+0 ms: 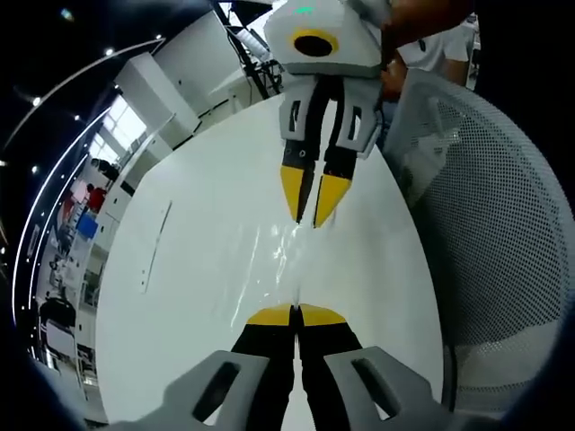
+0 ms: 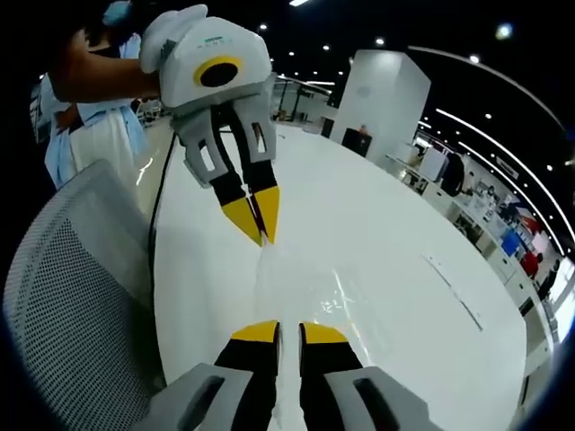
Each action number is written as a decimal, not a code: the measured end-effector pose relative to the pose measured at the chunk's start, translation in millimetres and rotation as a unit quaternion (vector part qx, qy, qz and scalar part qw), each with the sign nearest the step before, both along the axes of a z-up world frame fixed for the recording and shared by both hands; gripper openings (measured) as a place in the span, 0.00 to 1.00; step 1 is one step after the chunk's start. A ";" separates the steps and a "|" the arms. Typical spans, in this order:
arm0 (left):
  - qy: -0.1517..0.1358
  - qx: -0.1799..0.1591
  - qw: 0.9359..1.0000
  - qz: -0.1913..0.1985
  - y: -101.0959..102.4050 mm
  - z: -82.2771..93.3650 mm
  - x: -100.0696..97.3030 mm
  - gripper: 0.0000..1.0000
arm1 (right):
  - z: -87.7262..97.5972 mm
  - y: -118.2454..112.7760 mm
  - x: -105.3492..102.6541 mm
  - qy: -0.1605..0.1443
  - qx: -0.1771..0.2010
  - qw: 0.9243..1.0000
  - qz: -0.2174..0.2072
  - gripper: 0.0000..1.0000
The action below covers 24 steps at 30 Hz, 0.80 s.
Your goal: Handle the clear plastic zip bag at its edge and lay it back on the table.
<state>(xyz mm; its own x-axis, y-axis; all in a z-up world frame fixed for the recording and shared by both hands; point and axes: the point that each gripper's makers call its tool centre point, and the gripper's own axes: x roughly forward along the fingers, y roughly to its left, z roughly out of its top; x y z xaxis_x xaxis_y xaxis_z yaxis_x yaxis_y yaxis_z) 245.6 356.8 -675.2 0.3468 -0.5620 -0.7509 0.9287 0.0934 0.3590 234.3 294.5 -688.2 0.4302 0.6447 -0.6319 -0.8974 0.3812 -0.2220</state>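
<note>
The left gripper (image 1: 296,314) and right gripper (image 2: 278,331) each pinch an opposite edge of the clear zip bag (image 1: 287,260). It is stretched between them above the white table (image 1: 198,269), near the edge beside a mesh chair (image 1: 503,224).

one clear zip bag (image 1: 289,260), two claws, one mesh chair (image 1: 494,215), one white table (image 1: 198,269)

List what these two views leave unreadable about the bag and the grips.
- Clear zip bag: outline lost in table glare, left gripper view; zip edge untraceable.
- Left hand-held gripper: bag between closed tips unconfirmed.
- Right hand-held gripper: same; film too transparent.
</note>
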 end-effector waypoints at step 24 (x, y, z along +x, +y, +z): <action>-0.025 -0.060 0.997 -0.033 -32.2 29.4 -13.6 0.08 | 3.4 1.6 0.3 -0.004 -0.002 1.000 0.004 0.00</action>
<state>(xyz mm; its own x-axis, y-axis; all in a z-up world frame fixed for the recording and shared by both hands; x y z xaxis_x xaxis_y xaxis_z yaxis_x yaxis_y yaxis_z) 232.0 324.6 -645.8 0.3403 -0.6693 -0.6605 0.9158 0.0764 0.3944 234.6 296.1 -684.8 0.4294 0.6455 -0.6317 -0.8990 0.3726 -0.2303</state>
